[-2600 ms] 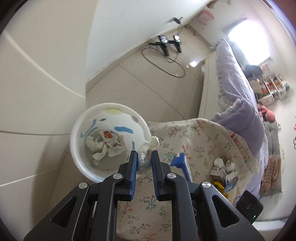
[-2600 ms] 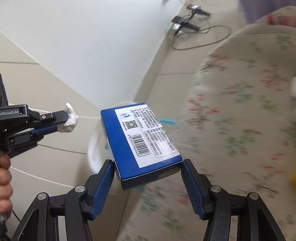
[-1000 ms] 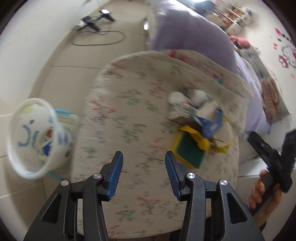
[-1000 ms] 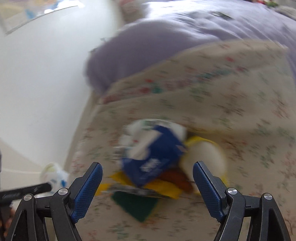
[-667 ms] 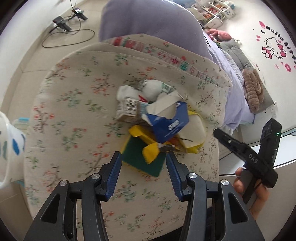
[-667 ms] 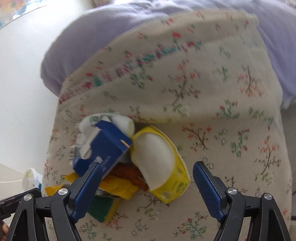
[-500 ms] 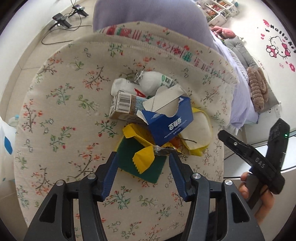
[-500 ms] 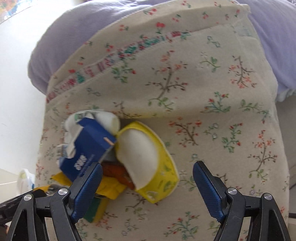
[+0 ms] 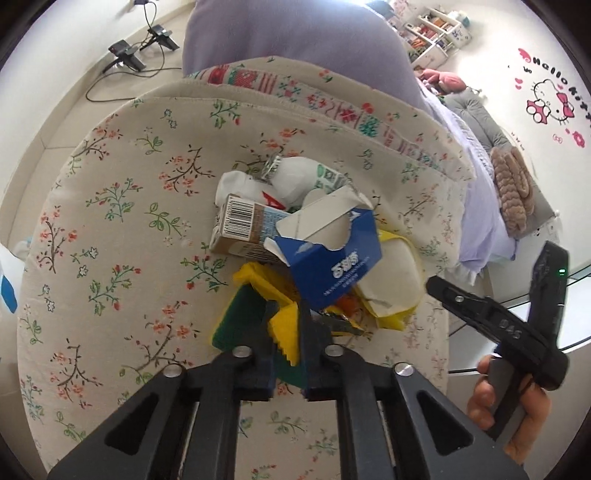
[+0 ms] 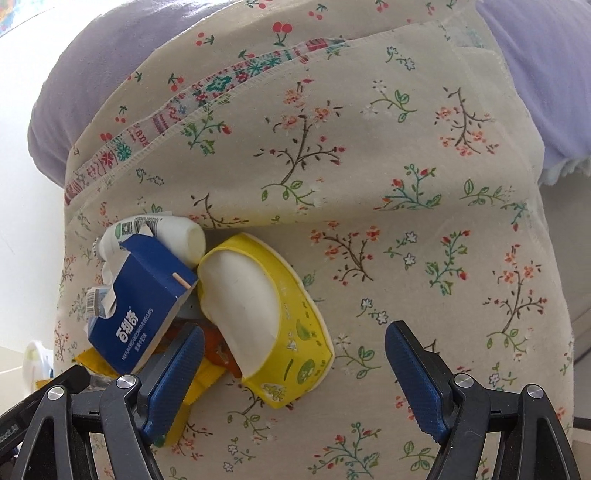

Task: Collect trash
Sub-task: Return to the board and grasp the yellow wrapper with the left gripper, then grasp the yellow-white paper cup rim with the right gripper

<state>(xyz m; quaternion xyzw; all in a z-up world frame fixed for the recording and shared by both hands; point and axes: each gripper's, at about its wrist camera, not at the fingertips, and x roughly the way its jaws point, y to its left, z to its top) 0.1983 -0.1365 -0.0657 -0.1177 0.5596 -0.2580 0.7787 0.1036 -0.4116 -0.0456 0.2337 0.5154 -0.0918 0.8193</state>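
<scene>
A heap of trash lies on a floral cushion point(image 9: 122, 229): a torn blue box point(image 9: 332, 258), a brown carton point(image 9: 243, 225), a white bottle point(image 9: 295, 177), a crushed yellow paper cup point(image 10: 273, 314) and a yellow wrapper point(image 9: 284, 328) on a green sponge point(image 9: 243, 321). My left gripper point(image 9: 286, 325) is shut on the yellow wrapper at the near edge of the heap. My right gripper point(image 10: 293, 373) is open, its jaws on either side of the yellow cup, just in front of it. The right gripper also shows in the left wrist view point(image 9: 480, 306).
A purple pillow point(image 9: 295, 33) lies behind the cushion. The floor with cables and tripod feet point(image 9: 140, 51) is at the far left. The white trash bin's edge point(image 9: 5, 273) shows at the left border. A wall with a Hello Kitty sticker point(image 9: 550, 103) is at the right.
Both grippers dropped their earlier items and swung from the bin to the heap. The left gripper moved in and closed on the yellow wrapper. The right gripper came closer to the yellow cup.
</scene>
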